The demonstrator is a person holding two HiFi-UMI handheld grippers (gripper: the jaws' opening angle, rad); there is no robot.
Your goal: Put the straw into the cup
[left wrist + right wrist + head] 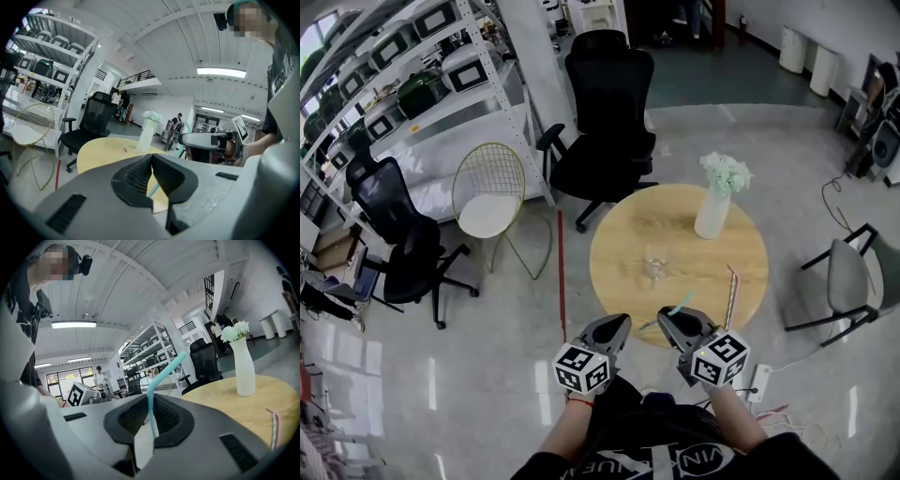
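We are holding the teal straw point(151, 389) in the right gripper point(150, 417) — its jaws are closing on the lower stem, so the pads point(171, 416) are pinching it on both sides. In the right gripper view the straw's long axis is running nearly upright out of the jaws, and its short bent top is leaning up and to the right. In the head view the straw point(682, 304) is slanting out past the right gripper point(675, 321), over the near edge of the table point(619, 253). The cup point(654, 269) is standing farther in on the table, apart from the straw's tip. We are keeping the left gripper point(151, 158) beside the right one — its jaws are pressing together with nothing between them. A second straw point(731, 292) is lying flat on the table, and a vase point(712, 214) is standing beyond it.
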